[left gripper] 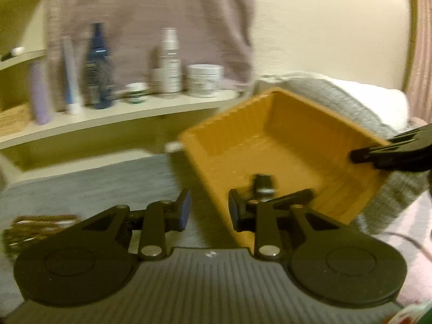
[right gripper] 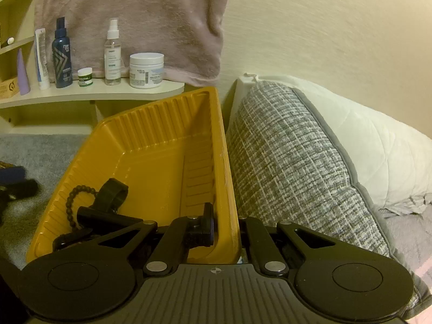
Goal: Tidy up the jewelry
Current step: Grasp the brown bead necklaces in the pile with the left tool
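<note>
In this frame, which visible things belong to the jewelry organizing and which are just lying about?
In play:
- yellow tray, its right wall clamped by the right gripper
- black beaded bracelet inside it
- left gripper, jaws open

Lying about:
- toiletry bottles and jars on the shelf
- hanging towel
- grey woven pillow

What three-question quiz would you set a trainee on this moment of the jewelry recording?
1. True or false: the right gripper is clamped on a side wall of the yellow tray.
2. Which item lies inside the tray? A. a dark beaded bracelet; B. a gold ring; C. a wristwatch.
3. Fill in: the white jar stands on a ___ against the wall.

Key: 1 true; 2 A; 3 shelf.
</note>
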The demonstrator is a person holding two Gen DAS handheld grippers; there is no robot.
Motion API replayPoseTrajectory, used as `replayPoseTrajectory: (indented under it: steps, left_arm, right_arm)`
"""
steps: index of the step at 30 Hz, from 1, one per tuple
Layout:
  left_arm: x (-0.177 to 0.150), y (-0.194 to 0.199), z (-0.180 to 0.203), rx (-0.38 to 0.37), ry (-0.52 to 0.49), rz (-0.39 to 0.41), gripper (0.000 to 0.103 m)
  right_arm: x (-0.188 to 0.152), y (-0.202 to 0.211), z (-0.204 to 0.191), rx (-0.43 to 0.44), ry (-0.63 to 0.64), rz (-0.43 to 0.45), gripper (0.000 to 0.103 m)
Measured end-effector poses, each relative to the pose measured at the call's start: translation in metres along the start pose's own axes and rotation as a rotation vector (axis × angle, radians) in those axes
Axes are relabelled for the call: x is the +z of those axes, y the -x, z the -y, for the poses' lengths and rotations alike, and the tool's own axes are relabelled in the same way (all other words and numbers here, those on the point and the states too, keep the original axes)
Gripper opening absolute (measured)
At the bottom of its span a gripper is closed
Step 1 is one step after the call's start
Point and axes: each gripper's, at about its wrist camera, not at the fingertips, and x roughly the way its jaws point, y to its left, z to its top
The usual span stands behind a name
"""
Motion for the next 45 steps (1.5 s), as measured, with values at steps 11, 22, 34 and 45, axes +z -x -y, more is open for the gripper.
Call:
replayPoseTrajectory:
  steps: [11,22,34,45]
  left_arm:
    - [-0.045,0.025,-0.099,0.319,0.061,-0.054,0.027]
    - [-0.072,0.006,-0.115,0.342,-0.243,-0.179,0.027]
    - [-0.069,-0.013,-0.120,0.270,-0.440,-0.268,0.015]
    - [-0.050,0.023,-0.126,0.303,-0.458,-0.203,0.006]
  right_arm:
    - [-0.001,0.000,0.001,-0.001,0.003,-0.001,0.004]
    - [-0.001,-0.001,-0.001,-0.004,0.007,-0.002,0.005]
    - [-0.002,-0.002,-0.001,-0.004,0.006,-0.002,0.005]
    - [-0.002,-0.002,0.000,-0.005,0.006,0.001,0.004]
